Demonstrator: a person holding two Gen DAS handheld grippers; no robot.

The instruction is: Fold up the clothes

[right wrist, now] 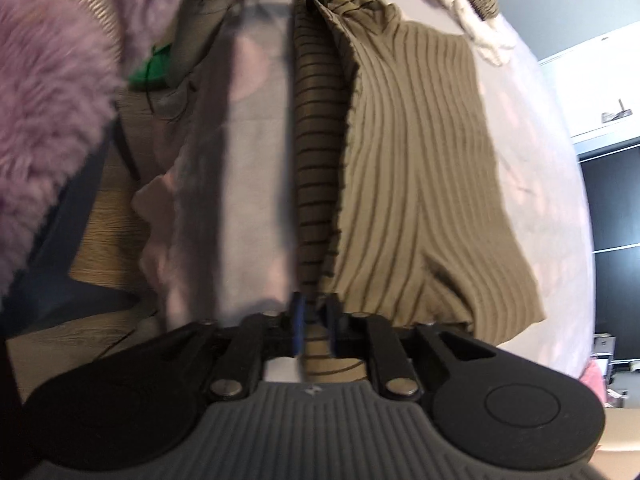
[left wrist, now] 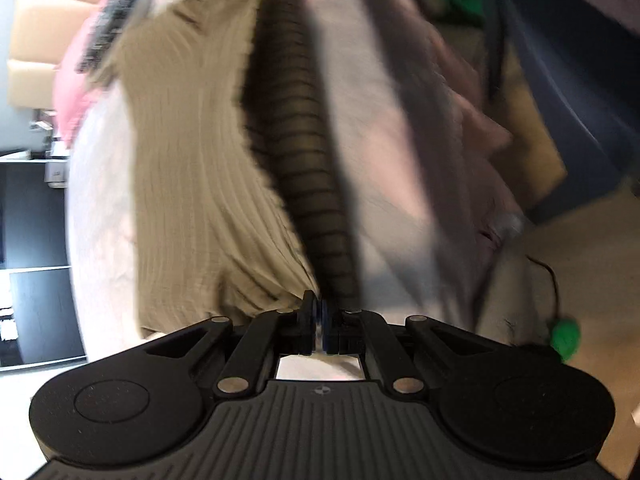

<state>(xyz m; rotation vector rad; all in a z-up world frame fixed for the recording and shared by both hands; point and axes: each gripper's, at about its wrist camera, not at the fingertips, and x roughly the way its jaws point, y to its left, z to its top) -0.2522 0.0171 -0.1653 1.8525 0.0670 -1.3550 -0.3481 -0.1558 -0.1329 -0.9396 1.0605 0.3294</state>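
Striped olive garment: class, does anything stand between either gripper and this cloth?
Nothing visible does. The left gripper and right gripper each already pinch an end of the striped olive garment, stretched between them above the pale sheet.
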